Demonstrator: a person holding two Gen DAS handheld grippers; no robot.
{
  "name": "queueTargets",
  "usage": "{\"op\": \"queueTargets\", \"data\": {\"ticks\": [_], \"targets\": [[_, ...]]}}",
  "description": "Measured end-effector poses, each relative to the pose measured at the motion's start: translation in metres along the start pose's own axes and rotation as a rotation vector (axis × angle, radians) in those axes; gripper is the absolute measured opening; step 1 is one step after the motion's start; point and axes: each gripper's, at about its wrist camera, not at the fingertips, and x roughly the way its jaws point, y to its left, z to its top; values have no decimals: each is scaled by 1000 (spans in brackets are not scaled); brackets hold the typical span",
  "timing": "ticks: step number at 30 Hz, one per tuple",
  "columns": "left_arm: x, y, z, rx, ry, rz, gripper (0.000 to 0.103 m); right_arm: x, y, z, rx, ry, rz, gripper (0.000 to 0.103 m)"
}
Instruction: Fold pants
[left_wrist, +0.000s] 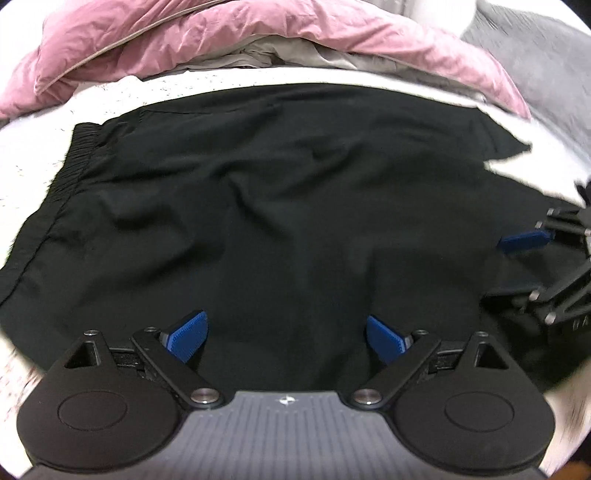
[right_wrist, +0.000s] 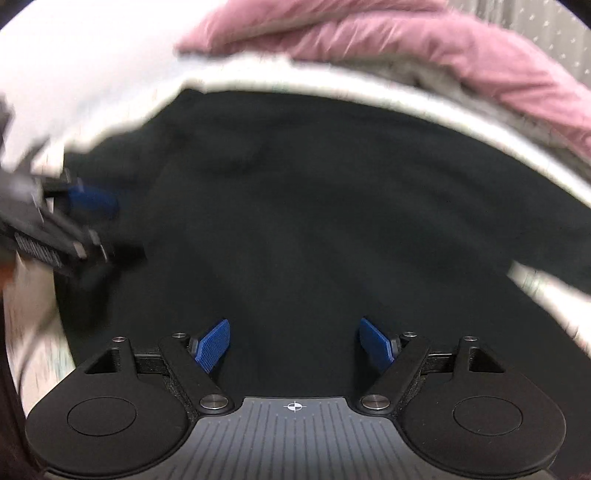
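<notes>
The black pants (left_wrist: 280, 206) lie spread and creased on a white bed sheet (left_wrist: 33, 155), with their gathered elastic waistband (left_wrist: 75, 166) at the left. Low over the near part of the cloth, my left gripper (left_wrist: 288, 338) is open and its blue pads hold nothing. My right gripper (left_wrist: 524, 273) comes in at the right edge of the left wrist view, over the pants. In the blurred right wrist view the pants (right_wrist: 314, 221) fill the middle. There my right gripper (right_wrist: 293, 345) is open above them, nothing between its pads, and the left gripper (right_wrist: 79, 225) shows at the left.
A crumpled pink duvet (left_wrist: 229, 40) is heaped along the far side of the bed, with grey bedding (left_wrist: 546, 62) at the far right. The white sheet (right_wrist: 92, 66) borders the pants on the far side and on both sides.
</notes>
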Motion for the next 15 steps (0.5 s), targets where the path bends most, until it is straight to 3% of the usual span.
{"op": "queueTargets", "data": {"ticks": [2, 5, 10, 15], "targets": [[-10, 7, -16, -5, 23, 3, 103, -10, 4, -20, -3, -31, -15, 82], [-22, 14, -30, 2, 36, -2, 103, -32, -8, -47, 57, -5, -22, 83], [-32, 18, -27, -30, 83, 2, 103, -61, -33, -79, 97, 65, -53, 83], [-56, 29, -10, -144, -12, -26, 103, -88, -56, -76, 101, 147, -151, 84]]}}
